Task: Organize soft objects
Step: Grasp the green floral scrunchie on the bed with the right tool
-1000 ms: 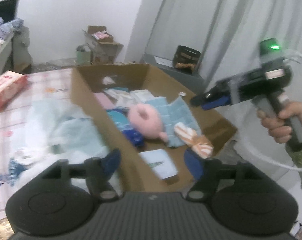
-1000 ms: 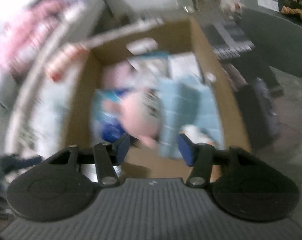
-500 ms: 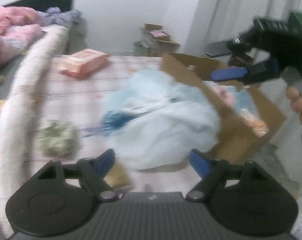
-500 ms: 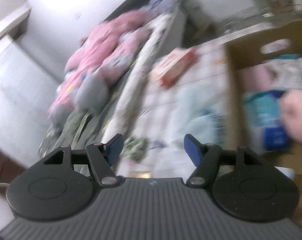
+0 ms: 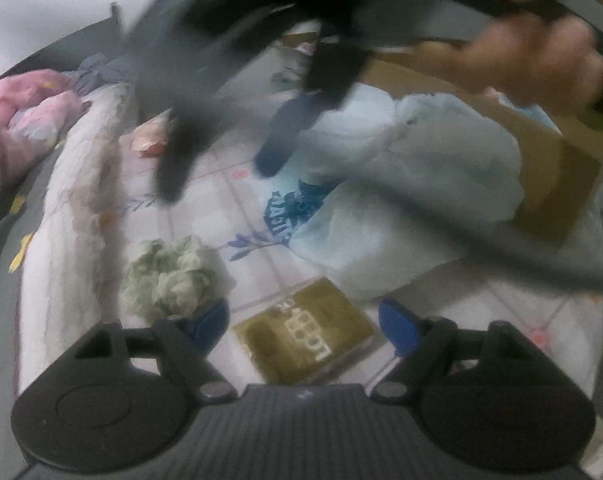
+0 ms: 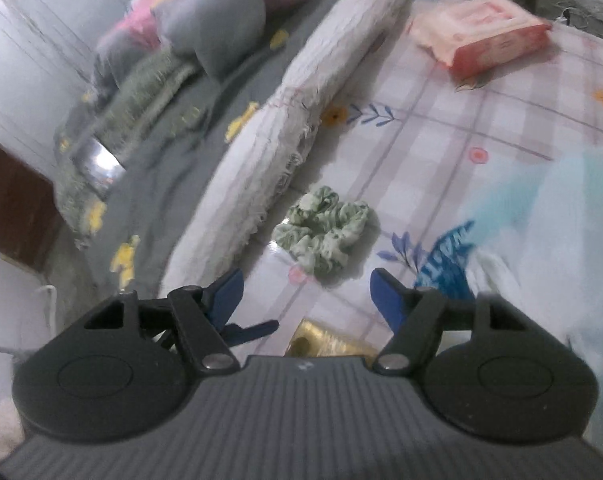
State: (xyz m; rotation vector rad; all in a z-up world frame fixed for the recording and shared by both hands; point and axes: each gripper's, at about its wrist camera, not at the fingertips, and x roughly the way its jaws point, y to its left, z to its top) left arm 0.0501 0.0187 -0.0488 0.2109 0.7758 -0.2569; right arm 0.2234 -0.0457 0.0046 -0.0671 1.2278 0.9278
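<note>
Green scrunchie (image 6: 324, 239) on the checked cloth (image 6: 481, 120) has replaced the cardboard box ahead of the right gripper (image 6: 306, 285), whose jaws are opening, nothing between them. Left gripper (image 5: 304, 321) is spread, empty, over a gold packet (image 5: 306, 336).

Soft, even indoor light, fairly dim and bluish, with only faint shadows. Both fisheye views bend hard at the edges. The crumpled green-and-white fabric scrunchie (image 6: 324, 240) is fairly sharp; the person's hand (image 5: 541, 56) is smeared by motion.
</note>
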